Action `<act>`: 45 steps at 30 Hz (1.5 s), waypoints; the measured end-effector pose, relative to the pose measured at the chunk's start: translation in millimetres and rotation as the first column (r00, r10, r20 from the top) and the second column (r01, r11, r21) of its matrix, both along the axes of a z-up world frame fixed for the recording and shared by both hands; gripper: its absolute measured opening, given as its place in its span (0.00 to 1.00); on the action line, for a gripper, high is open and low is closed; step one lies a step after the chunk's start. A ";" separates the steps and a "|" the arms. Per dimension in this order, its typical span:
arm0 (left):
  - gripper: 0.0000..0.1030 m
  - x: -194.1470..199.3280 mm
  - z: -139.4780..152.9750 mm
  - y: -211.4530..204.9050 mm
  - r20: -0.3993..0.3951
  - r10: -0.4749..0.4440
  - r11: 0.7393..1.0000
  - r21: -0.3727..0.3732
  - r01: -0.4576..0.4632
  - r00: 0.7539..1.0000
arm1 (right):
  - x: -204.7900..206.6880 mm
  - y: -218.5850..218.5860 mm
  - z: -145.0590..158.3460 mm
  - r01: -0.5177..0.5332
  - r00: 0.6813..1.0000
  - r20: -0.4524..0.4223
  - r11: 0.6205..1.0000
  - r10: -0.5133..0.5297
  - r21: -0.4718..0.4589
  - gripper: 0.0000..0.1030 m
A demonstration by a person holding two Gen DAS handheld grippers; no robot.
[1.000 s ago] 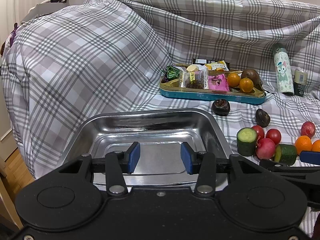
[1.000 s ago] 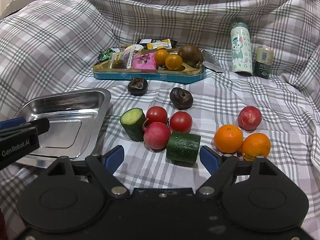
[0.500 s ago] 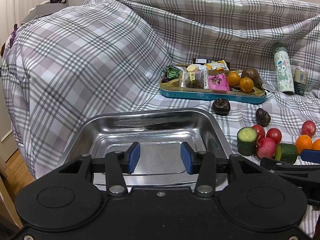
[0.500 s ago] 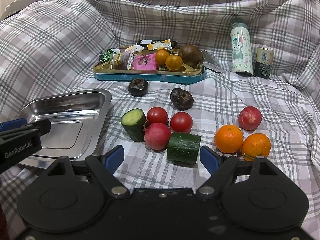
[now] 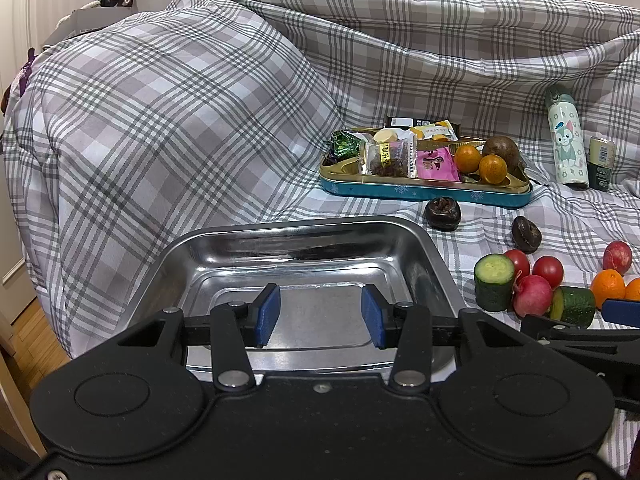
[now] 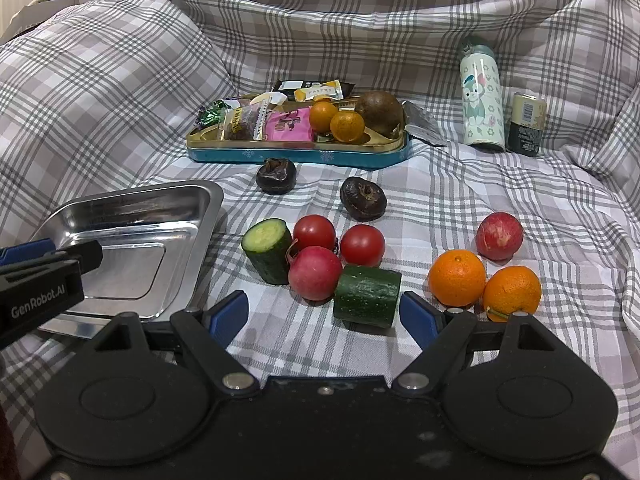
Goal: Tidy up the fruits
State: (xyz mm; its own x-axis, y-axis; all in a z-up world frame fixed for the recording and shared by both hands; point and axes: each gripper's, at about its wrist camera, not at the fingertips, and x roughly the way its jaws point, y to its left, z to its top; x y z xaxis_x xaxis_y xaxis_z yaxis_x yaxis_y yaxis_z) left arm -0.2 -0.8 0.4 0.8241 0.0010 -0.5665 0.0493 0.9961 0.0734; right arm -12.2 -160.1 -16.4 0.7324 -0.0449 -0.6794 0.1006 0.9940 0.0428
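Two grippers up, both w/ nothing between the pads. Right gripper [image 6: 323, 312] is spread wide, hovering low over the plaid sheet [image 6: 460, 200]; left gripper [image 5: 320, 316] is at a narrower gap, parked over the steel tray [image 5: 400, 226], which has no fruit in it yet. From the right gripper outward: the lying cucumber piece [image 6: 367, 295] sits just ahead at 12 o'clock, a touch toward 1, inside the span of the pads. Its long axis runs 9-to-3, i.e. across the line of approach and along the line the fingers close on, so a straight pinch would land on the cut ends; my read is a wrist turn may give a better hold on the round sides. Touching it at 11 o'clock is the pink-red round fruit [image 6: 315, 273], then the upright cucumber piece [image 6: 269, 255] and two tomatoes [image 6: 314, 232] [image 6: 362, 245] packed close behind. At 1–2 o'clock, apart from that cluster: two oranges [image 6: 457, 278] [image 6: 512, 293] touching each other, a red fruit [image 6: 499, 235] just behind. Further at 12: two dark wrinkled fruits [image 6: 276, 175] [image 6: 363, 199], then the snack tin [image 6: 296, 155]. Tray lies at 9–10 o'clock from the right gripper. Right hand is clearly nearer the loose fruit; left is nearer the tray. Risk, as I judge it: tight cluster, so neighbours may roll when one is lifted.
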 end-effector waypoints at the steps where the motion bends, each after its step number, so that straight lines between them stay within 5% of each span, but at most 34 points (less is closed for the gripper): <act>1: 0.51 0.0 0.0 0.0 0.000 0.000 1.000 0.000 0.000 1.000 | 0.0 -0.1 0.0 -0.001 1.000 0.000 1.000 0.001 0.000 0.83; 45: 0.51 0.0 -0.3 -0.9 0.000 0.001 1.000 0.004 -0.001 1.000 | -0.6 0.5 -4.1 -0.006 1.000 -0.008 1.000 0.006 0.002 0.83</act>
State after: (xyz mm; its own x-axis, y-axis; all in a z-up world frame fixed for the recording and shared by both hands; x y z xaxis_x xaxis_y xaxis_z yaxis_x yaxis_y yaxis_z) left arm -0.2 -1.7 0.1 0.8239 0.0041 -0.5667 0.0479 0.9959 0.0769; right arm -12.8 -159.5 -20.4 0.7273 -0.0388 -0.6853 0.0949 0.9945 0.0443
